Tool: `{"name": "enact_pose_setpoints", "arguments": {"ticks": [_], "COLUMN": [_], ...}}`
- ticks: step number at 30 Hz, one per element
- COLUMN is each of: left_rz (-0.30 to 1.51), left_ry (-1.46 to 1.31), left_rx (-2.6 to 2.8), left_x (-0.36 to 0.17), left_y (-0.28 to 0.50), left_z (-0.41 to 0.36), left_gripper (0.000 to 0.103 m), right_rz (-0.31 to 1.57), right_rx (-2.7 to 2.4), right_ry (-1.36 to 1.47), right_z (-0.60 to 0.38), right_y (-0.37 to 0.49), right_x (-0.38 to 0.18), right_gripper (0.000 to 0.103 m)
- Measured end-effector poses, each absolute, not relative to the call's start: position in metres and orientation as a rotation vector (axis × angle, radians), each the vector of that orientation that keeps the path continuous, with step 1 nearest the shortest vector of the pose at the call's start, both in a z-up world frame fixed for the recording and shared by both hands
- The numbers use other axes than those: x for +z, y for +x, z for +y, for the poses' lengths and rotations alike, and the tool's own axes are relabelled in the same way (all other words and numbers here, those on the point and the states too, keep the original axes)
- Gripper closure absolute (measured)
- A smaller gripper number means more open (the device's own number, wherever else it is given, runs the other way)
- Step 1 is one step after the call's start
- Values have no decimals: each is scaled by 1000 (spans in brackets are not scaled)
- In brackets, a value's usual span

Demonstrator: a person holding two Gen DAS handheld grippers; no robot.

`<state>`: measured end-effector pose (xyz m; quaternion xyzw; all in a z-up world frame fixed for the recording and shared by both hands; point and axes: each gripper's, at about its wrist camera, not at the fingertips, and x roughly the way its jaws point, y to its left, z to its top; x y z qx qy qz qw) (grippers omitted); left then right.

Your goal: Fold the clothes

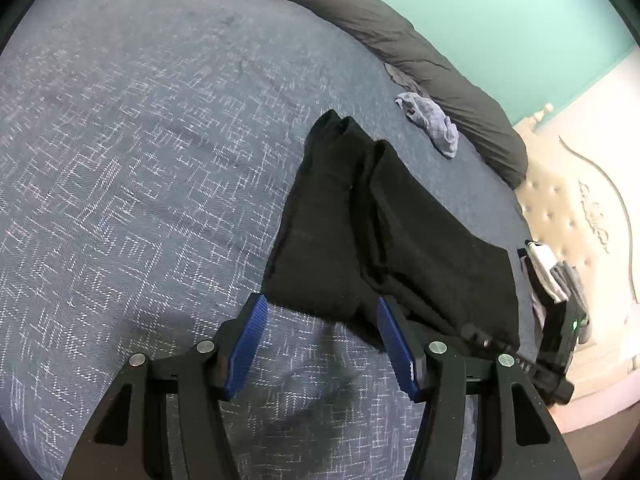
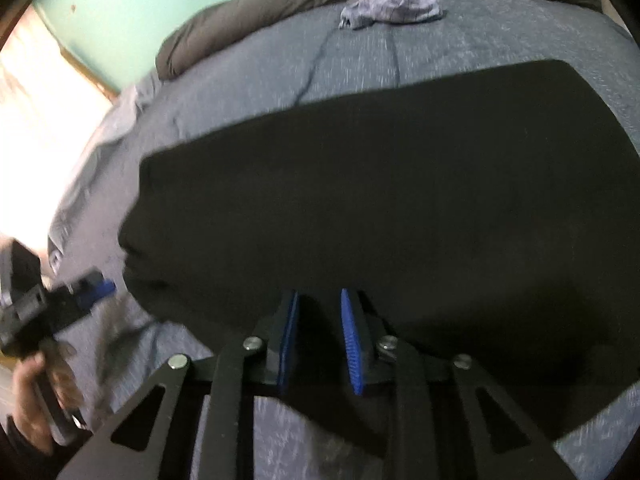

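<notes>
Right claw [image 2: 319, 304], jaws narrowed but not yet pinching, sits at the near edge of the long black folded garment [image 2: 380, 208] stretching crosswise ahead, nearer than the wide-open left claw [image 1: 322, 312].

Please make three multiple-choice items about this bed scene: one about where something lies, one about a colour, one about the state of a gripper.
1. Where does the small grey cloth lie?
A. on the black garment
B. on the bedcover, near the dark rolled blanket
C. in the left gripper

2. What colour is the wall behind the bed?
A. yellow
B. red
C. pale green

3. How is the left gripper?
A. open, holding nothing
B. shut on the grey cloth
C. shut on the blanket

Answers: 1 B, it sits apart from the black garment, close to the blanket. 2 C, the wall shows pale green in both views. 3 A, its blue pads stand apart over the bedcover.
</notes>
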<state>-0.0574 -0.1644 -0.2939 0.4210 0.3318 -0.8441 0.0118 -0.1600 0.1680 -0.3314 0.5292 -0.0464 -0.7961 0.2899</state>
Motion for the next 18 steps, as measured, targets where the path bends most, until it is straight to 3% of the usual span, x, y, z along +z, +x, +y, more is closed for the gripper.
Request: {"name": "enact_pose_setpoints", "arguments": {"ticks": [6,16,18], "left_rz": [1035,1052,1094], "left_ry": [1319,1311,1306], "left_rx": [-2657,-2645,-2637], "left_x": [-294,-296,-297], "left_y": [-56,-55,-57], "left_z": [-162,-167,-168], "left_gripper": [42,39,38], "right_rz": [-215,-11,-43], "right_rx": [-2176,-2180,-2169], "right_ry": [1361,1393,1385], "right_z": [178,147,155], "right_y": [-156,-158,-154], "right_x": [-313,-331,-326], "right_gripper": [85,92,92]}}
